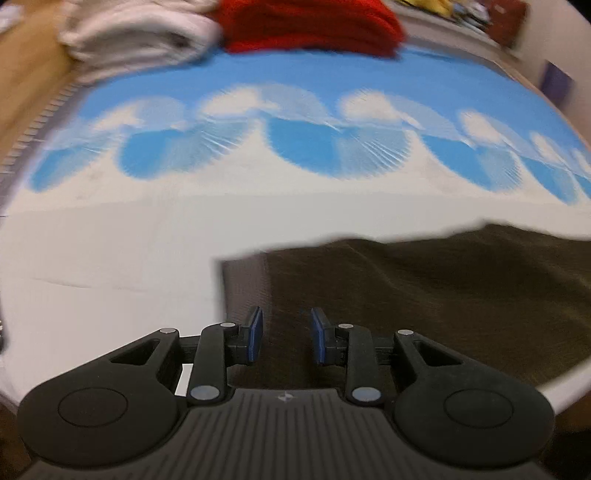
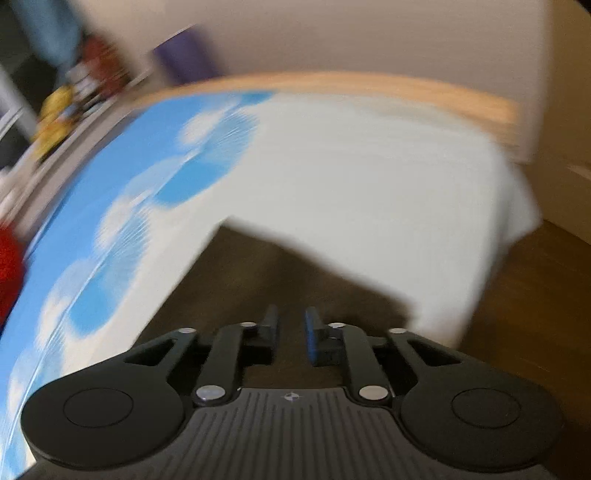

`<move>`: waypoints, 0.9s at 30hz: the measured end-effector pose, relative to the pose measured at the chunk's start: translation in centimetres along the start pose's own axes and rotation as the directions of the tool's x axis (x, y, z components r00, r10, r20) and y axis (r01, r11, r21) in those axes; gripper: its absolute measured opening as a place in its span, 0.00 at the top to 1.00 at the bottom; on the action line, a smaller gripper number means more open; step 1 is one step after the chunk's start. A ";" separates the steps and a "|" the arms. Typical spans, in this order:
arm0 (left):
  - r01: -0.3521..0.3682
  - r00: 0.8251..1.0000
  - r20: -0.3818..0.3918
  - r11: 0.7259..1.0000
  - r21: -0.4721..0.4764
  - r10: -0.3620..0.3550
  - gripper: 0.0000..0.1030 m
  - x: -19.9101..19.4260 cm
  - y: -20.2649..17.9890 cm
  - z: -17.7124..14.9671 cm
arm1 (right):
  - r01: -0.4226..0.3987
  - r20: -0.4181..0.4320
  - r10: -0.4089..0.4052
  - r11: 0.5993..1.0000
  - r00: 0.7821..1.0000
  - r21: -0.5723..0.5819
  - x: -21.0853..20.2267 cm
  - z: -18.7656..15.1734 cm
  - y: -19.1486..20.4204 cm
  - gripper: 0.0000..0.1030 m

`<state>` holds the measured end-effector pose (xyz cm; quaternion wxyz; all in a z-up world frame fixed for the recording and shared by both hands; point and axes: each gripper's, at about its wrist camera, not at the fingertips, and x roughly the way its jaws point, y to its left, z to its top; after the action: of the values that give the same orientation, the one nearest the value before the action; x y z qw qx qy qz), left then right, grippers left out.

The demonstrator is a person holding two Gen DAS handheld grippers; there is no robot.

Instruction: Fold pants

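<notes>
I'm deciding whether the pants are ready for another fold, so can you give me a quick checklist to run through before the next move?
1. Left gripper free of cloth: ok, its fingers stand apart with nothing pinched.
2. Right gripper free of cloth: ok, gap empty, the pants only behind it.
3. Pants lying on the bed cover: ok, dark fabric spread flat.
4. Pants edges aligned: cannot tell, both views are blurred and show only part of them.
5. Room beyond the pants: ok, bare cover before the red pile and the white pile.
</notes>
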<state>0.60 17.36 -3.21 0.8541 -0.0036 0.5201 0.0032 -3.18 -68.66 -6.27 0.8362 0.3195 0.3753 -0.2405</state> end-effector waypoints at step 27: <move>-0.104 0.971 -0.214 0.994 0.010 0.104 0.83 7.6 -0.5 2.7 | 0.131 -0.231 -0.168 0.977 0.958 -0.168 6.8 -2.0 2.7 0.58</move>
<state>6.51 16.89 -8.69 0.7916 0.0230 0.6087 0.0479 1.70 -66.51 -11.63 0.7848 0.2530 0.5156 -0.2327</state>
